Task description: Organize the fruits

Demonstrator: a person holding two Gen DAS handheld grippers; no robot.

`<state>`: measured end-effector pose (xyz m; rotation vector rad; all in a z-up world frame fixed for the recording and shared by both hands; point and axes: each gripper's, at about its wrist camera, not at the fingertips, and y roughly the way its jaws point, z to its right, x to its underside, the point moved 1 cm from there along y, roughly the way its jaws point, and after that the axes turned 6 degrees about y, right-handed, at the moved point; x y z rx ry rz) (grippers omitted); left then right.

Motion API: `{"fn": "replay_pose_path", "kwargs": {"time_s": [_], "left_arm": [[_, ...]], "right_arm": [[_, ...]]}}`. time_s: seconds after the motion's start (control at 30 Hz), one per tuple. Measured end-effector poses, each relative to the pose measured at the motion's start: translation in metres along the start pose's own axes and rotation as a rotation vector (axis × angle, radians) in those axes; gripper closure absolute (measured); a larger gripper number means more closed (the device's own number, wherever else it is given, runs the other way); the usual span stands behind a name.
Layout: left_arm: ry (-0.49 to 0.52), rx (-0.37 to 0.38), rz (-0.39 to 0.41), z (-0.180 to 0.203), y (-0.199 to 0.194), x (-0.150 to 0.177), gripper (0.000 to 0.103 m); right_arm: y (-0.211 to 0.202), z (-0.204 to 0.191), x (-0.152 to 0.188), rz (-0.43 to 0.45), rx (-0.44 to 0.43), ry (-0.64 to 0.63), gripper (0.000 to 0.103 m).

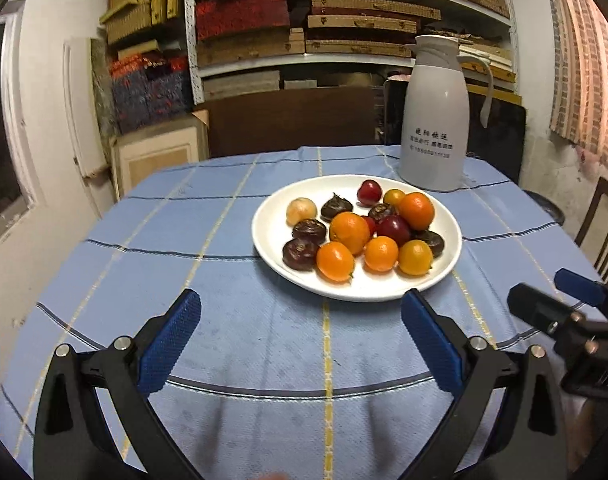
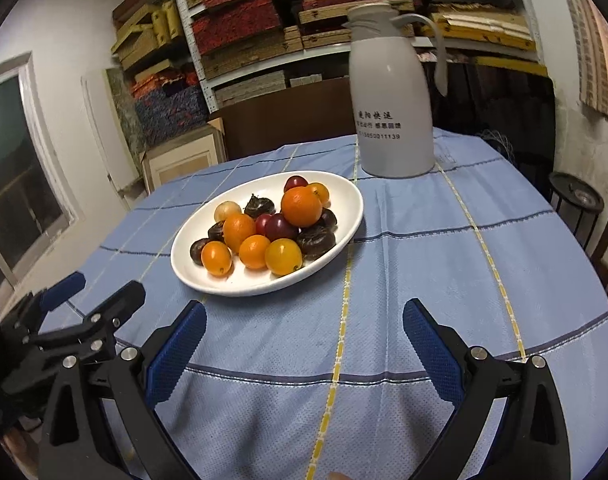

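Blue ribbed pads line both grippers, and each stands spread wide with nothing between its fingers. The left gripper (image 1: pixel 299 316) hovers low over the cloth-covered tabletop (image 1: pixel 223 340), and the right gripper (image 2: pixel 304 324) hangs the same way just beside it; each shows at the edge of the other's view.

From the left gripper the white plate (image 1: pixel 271 236) lies ahead and a little to the right, its near rim close to the right fingertip. From the right gripper the same plate (image 2: pixel 183 256) lies ahead and to the left, its near rim close to the left fingertip. Neither is clearly nearer; the plate sits roughly between the two lines of sight.

All the fruits (image 1: pixel 352 232) lie on the plate in one mixed heap, touching one another: several orange citrus, two of them larger and riding on top, a few glossy dark red ones, several brown wrinkled ones and one pale yellowish one at the far left. None lies on the cloth. They are small and round, with no long axis to line up on, and look prone to rolling.

Behind the plate a white jug (image 1: pixel 436 120) stands upright, apart from it. Whether this heap is the sorted result or what is to be sorted, the pictures do not settle.
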<state>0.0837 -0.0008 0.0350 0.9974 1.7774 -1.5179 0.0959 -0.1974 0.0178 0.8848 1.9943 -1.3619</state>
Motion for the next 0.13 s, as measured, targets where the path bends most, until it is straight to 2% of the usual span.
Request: {"fn": "replay_pose_path", "kwargs": {"time_s": [0.13], "left_arm": [[-0.002, 0.005, -0.006, -0.0006, 0.0015, -0.0007, 0.005]], "right_arm": [[0.0027, 0.0037, -0.0004, -0.016, -0.005, 0.021, 0.004]]}}
